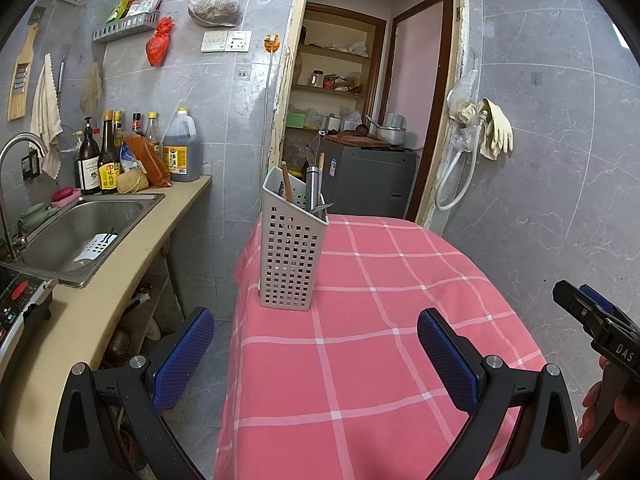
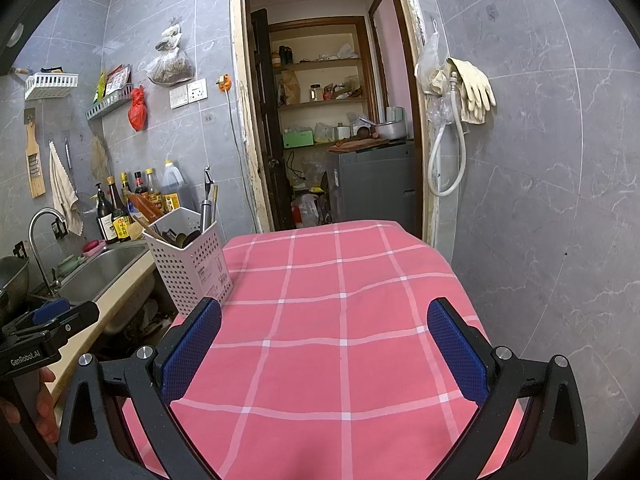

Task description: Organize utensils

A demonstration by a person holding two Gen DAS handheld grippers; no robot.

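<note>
Left wrist view: perforated utensil caddy (image 1: 291,248) stands upright at pink-checked counter's (image 1: 400,320) left edge, straight ahead of left claw (image 1: 316,354), the nearer one. Both claws gape empty; right claw (image 2: 326,356).

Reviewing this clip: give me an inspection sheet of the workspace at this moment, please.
Surface: table under pink checked cloth, otherwise bare.
Job's things: perforated utensil holder upright at the table's left edge, utensils standing inside.
Clutter: nothing seen on the cloth.
Grippers: left gripper and right gripper both open, empty, above the table.
Cables: white hose hanging on the wall.
Surroundings: sink, sauce bottles, rubber gloves, open doorway with shelves.
</note>
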